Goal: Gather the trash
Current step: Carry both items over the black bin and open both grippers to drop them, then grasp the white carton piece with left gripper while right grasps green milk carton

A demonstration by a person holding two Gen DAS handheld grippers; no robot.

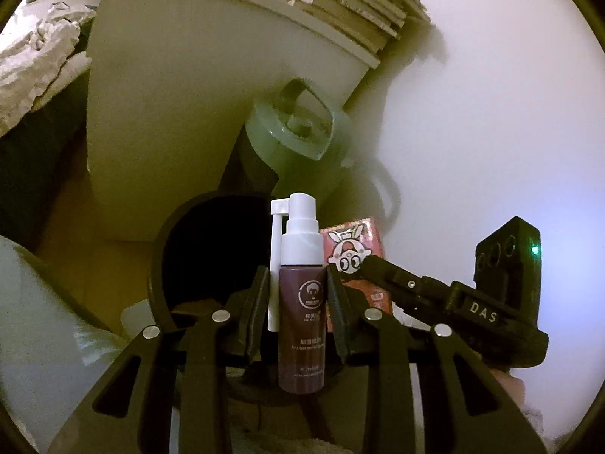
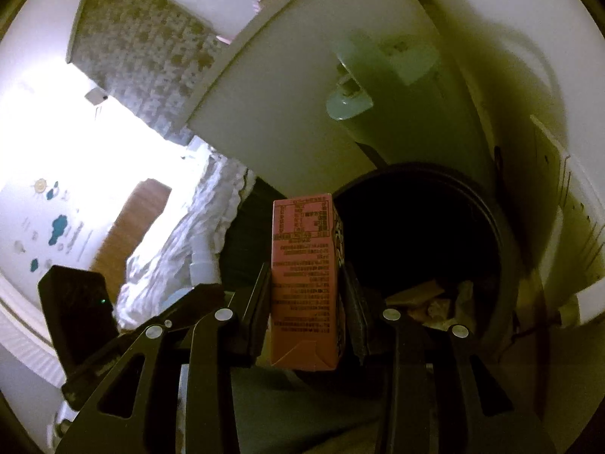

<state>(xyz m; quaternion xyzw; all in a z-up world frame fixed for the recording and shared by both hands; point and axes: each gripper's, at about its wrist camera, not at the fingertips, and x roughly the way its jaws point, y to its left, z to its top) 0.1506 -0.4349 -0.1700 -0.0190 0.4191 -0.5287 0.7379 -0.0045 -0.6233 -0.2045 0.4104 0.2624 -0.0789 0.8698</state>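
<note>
In the left wrist view, the dark bin opens at lower centre-left, its mouth just behind and left of the left gripper. That gripper pinches a spray bottle upright between its pads; the brown body fills the gap, both pads pressing its sides, the white pump head rising above the fingertips. It is held upright and close to the rim, probably so that it can drop straight in once the jaws part. To the right of the bottle, a red carton shows at centre, carried in the right gripper, whose black body crosses the lower right of the frame.

In the right wrist view, rumpled white bedding lies at centre-left. At centre the right gripper clamps the carton on its two broad faces, its printed side towards the camera, its top standing above the fingertips. Just right of it gapes the bin, with crumpled scraps already at its bottom. Both pieces of trash seem poised at the rim, release not yet made.
</note>
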